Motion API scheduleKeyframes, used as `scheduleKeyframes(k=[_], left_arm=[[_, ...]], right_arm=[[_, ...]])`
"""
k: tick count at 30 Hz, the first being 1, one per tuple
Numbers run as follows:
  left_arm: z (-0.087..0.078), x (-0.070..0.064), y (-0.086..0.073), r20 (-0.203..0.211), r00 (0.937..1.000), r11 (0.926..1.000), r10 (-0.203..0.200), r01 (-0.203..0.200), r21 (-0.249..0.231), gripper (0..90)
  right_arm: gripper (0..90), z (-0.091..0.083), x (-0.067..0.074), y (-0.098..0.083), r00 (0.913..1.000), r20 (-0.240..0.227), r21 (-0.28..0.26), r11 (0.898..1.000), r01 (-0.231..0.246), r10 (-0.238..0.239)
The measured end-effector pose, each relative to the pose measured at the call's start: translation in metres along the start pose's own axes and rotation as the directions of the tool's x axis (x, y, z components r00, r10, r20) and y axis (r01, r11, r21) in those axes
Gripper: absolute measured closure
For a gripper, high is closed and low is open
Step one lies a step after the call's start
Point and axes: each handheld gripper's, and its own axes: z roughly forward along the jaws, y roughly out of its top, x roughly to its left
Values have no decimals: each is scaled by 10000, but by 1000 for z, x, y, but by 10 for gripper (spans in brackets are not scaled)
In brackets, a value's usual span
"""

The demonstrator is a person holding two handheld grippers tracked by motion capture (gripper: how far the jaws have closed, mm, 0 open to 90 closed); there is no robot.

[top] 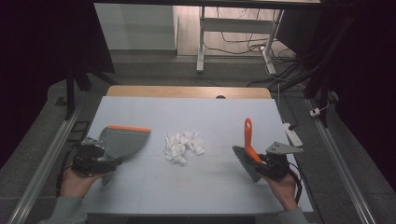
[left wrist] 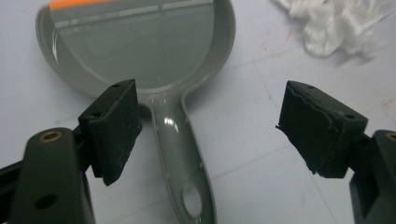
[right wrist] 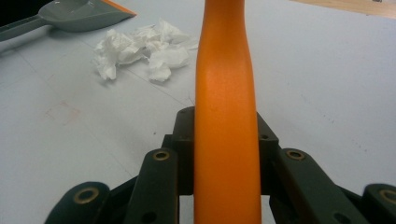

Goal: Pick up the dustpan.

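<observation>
The left gripper [left wrist: 205, 135] is spread wide over the handle of the grey dustpan [left wrist: 140, 46], which lies flat on the counter [top: 210, 116] with neither pad touching it. The right gripper [right wrist: 224, 140] pinches the orange handle of the brush [top: 249, 149], bristles down near the counter's right side. Crumpled white paper scraps [top: 183, 145] lie between dustpan and brush.

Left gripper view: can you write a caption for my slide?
Open left gripper with its fingers on either side of a grey dustpan's handle, crumpled white paper nearby.
</observation>
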Motion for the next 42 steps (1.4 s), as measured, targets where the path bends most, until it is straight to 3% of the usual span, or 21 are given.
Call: scheduleKeyframes(k=[5, 9, 18, 24, 32, 42], left_arm=[[3, -2, -2, -204, 9997, 9987, 94, -84, 506, 205], [14, 6, -6, -423, 9990, 9960, -155, 192, 875, 199], [33, 13, -11, -613, 9969, 9914, -503, 573, 1180, 185], [47, 15, -14, -810, 9945, 9899, -666, 761, 1194, 184], [53, 20, -17, -852, 9910, 9898, -1029, 1105, 897, 222], [58, 21, -17, -782, 9909, 9902, -1095, 1156, 783, 297]], right_arm=[[706, 0, 0, 0, 10000, 9, 10, 10000, -8, 8], [706, 0, 0, -1, 10000, 12, 20, 10000, 6, -6], [706, 0, 0, -1, 10000, 74, 6, 10000, -6, 6], [706, 1, 1, -1, 10000, 71, 55, 10000, 13, -13], [706, 2, 1, -1, 10000, 81, 83, 10000, 34, -34], [706, 2, 1, -1, 9999, 137, 91, 10000, 8, -9]])
